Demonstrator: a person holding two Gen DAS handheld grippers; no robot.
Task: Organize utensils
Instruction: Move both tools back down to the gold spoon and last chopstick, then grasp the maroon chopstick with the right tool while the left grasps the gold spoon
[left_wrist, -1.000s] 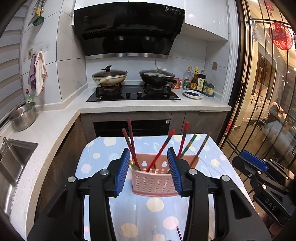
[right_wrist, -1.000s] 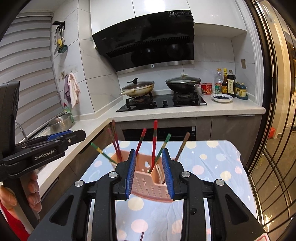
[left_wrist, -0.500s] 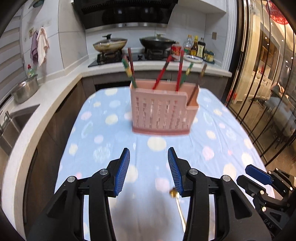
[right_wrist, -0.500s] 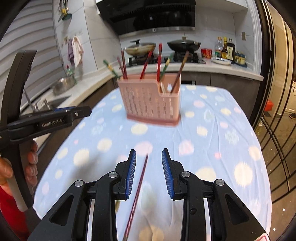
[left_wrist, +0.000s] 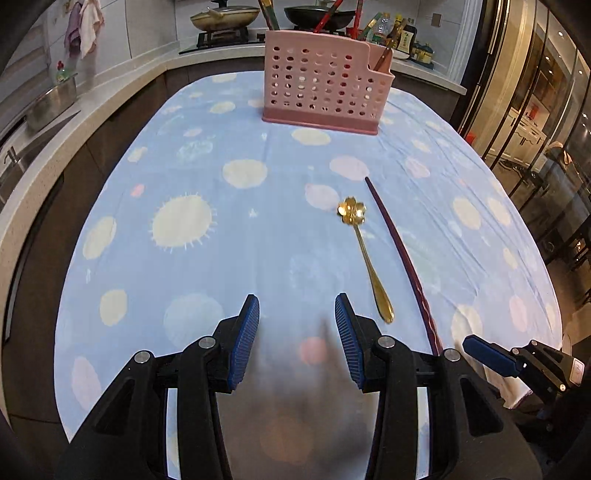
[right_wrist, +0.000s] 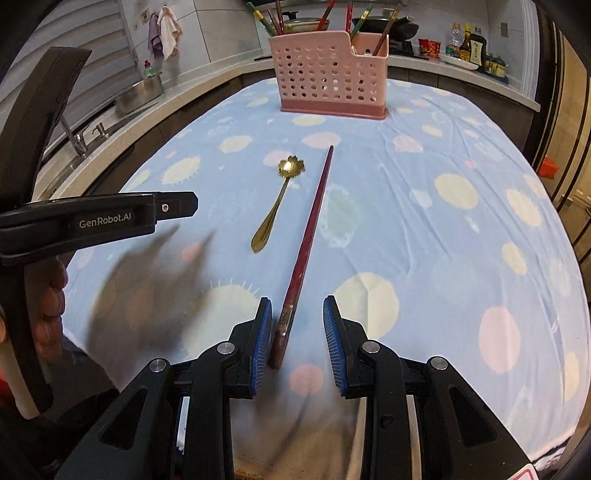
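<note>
Both grippers have dropped toward the table. The right gripper (right_wrist: 297, 332), jaws spread and empty, straddles the thick end of the dark red chopstick (right_wrist: 312, 229), which looks light, stiff and slick; best pinched there. The left gripper (left_wrist: 297, 332) hangs spread over bare cloth, beside the gold spoon (left_wrist: 364, 254). Its casing reads "GenRobot.AI".

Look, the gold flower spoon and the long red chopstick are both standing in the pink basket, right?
Not quite. The gold flower spoon and the long red chopstick are both lying flat on the spotted tablecloth, in front of the pink basket, not standing in it. The right wrist view shows it plainly.
</note>
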